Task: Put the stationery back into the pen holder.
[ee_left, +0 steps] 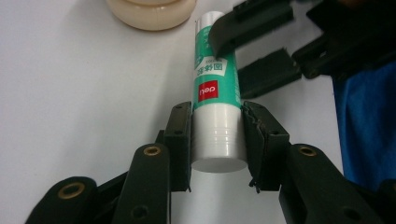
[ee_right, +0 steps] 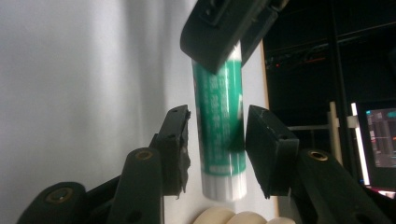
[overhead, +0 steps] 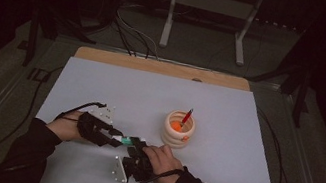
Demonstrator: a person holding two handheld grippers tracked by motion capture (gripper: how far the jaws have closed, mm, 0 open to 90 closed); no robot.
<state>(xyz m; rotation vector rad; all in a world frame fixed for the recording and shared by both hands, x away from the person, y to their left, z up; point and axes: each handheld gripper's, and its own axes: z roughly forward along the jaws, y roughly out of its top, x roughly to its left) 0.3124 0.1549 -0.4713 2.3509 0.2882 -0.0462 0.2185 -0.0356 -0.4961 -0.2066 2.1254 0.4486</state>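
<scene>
Glue stick (ee_left: pixel 215 100) held over the white table (overhead: pixel 101 85), passing between two grippers.

Clamped by the left gripper (ee_left: pixel 217 140) on its white cap end, pads pressed flat on both sides; lying level just above the table, near the ringed cream cup (overhead: pixel 178 129) with a red pen (overhead: pixel 187 116) in it. Flanked at the green-labelled end by the right gripper (ee_right: pixel 217 149), jaws narrowed around the barrel, one pad close against the label, a sliver of gap showing on the other side, so not yet gripping by the look of it. Likely light, stiff and smooth plastic, round and apt to roll or twist in the pads; best taken square across the barrel, well in from the end, with the cap end held separately for pulling apart.
</scene>
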